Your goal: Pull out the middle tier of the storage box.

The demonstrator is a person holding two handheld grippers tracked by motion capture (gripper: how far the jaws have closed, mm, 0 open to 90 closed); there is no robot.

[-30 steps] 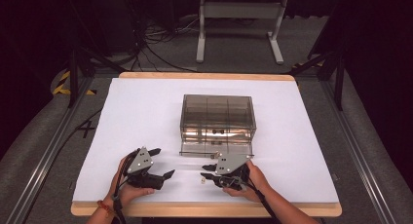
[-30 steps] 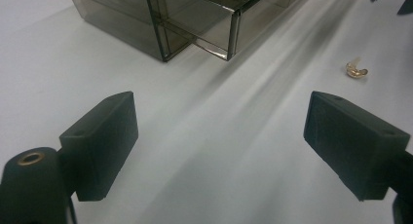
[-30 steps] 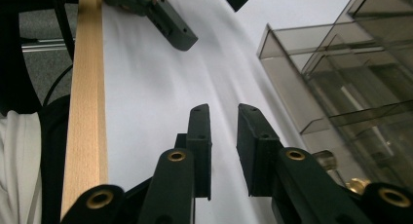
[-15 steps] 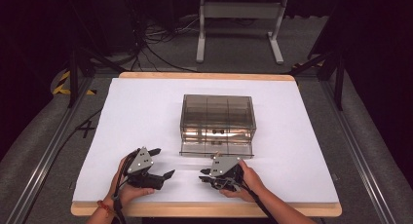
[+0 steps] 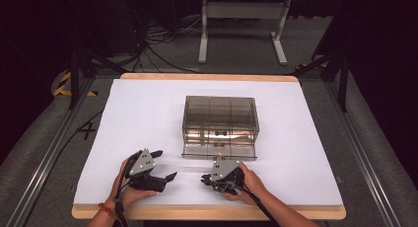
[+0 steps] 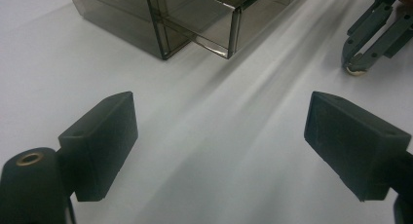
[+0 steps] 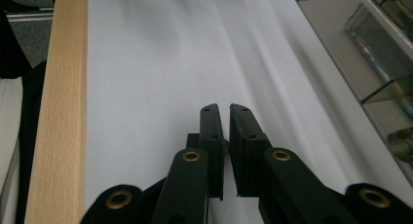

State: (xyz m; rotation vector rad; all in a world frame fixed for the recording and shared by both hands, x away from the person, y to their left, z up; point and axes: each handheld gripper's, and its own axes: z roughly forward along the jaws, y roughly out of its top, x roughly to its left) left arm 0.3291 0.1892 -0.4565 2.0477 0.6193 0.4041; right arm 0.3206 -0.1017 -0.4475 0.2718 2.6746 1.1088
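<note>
A smoky clear drawer box [image 5: 220, 116] stands mid-table, its bottom drawer [image 5: 219, 152] pulled out toward me with small items inside. My left gripper [image 5: 165, 164] rests low at the front left, jaws wide open over bare white cover [image 6: 219, 141]. My right gripper [image 5: 204, 179] lies in front of the drawer and points left. Its jaws have just been closing and stand almost together [image 7: 224, 109], a thin slit between them with nothing in it. The left gripper view catches the right gripper [image 6: 370, 39] at its top right and the box corner [image 6: 165, 19].
The white cover [image 5: 148, 113] ends at a wooden table edge [image 7: 58, 112] close beside the right gripper. The open drawer [image 7: 370, 53] runs along the right of the right gripper view. A metal stand [image 5: 241, 24] and cables are on the floor beyond the table.
The right gripper has dipped slightly toward the table and its jaws have drawn closer together. The left gripper and the drawer box have kept still.
</note>
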